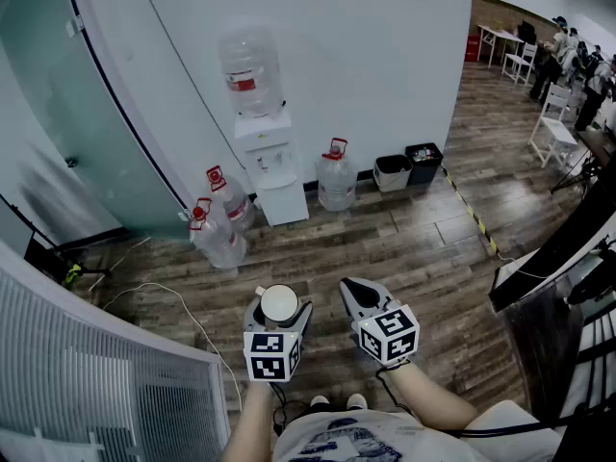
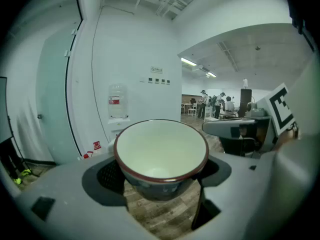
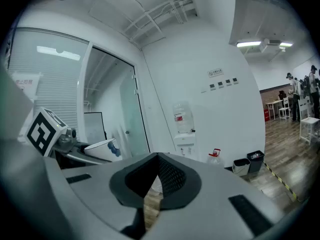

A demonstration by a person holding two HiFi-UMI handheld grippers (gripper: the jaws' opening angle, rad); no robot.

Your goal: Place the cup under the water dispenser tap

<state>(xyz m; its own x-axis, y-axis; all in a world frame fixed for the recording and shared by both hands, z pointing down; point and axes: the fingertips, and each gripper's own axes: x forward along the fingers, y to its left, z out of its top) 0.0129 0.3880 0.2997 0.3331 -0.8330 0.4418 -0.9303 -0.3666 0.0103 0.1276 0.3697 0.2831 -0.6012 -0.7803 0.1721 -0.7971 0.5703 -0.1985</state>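
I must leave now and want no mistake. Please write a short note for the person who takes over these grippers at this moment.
Left gripper: shut on the cup, upright, empty.
Right gripper: shut, holds nothing.
Dispenser: at the wall, well ahead of both grippers.
Done: cup is in hand.
Left to do: carry it over, set it under the tap, too small to make out from here.

body | left gripper (image 1: 280, 301), right gripper (image 1: 351, 287) — grey shells, black ribbed pads (image 3: 170, 176) | cubes (image 1: 272, 354): black-and-white square markers | clothing: white T-shirt (image 1: 346, 441) — blue print
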